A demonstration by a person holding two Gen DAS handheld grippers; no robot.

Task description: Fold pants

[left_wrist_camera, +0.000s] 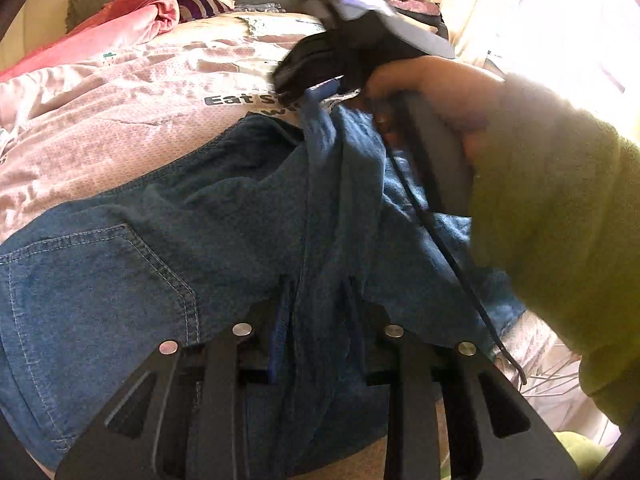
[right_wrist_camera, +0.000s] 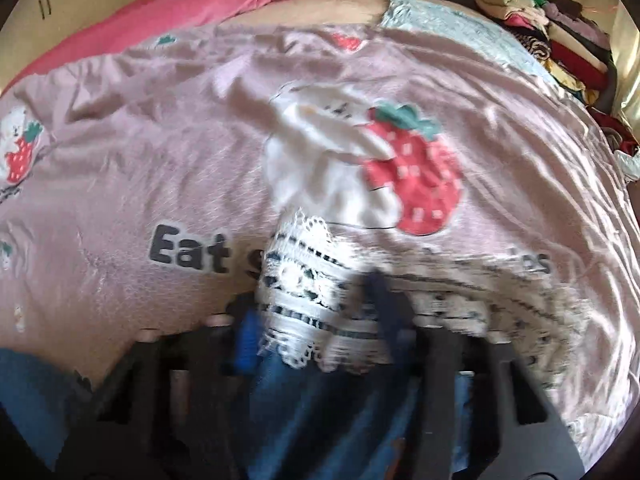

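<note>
Plainly, the jeans (left_wrist_camera: 168, 240) lie on a pink bedspread (left_wrist_camera: 100, 120) printed with strawberries and the word "Eat". In the left wrist view their long axis runs from the near edge, where a back pocket (left_wrist_camera: 92, 280) with pale stitching shows at the lower left, up and away toward the middle of the bed. A raised ridge of denim follows that same line, from the left gripper (left_wrist_camera: 316, 292) at the bottom up to the right gripper (left_wrist_camera: 320, 90) near the printed lettering.

The left gripper's jaws stand narrow, with the ridge of denim bunched between them and the cloth pressed on both sides. The right gripper, seen from the left camera, is held by a hand (left_wrist_camera: 424, 92) in a yellow-green sleeve (left_wrist_camera: 560, 208); its blue-padded tips pinch a lifted fold of the jeans, jaws together on the cloth. A black cable (left_wrist_camera: 448, 256) trails from it across the denim.

The right wrist view is blurred near the fingers. There the jaws close on a white lace trim (right_wrist_camera: 304, 292) with denim under it, at the far end of the jeans (right_wrist_camera: 320, 408), just below the big strawberry (right_wrist_camera: 416, 176) on the bedspread (right_wrist_camera: 160, 152).

A pink garment (left_wrist_camera: 132, 12) is heaped at the head of the bed, and folded clothes (right_wrist_camera: 560, 40) are stacked at the far right.
</note>
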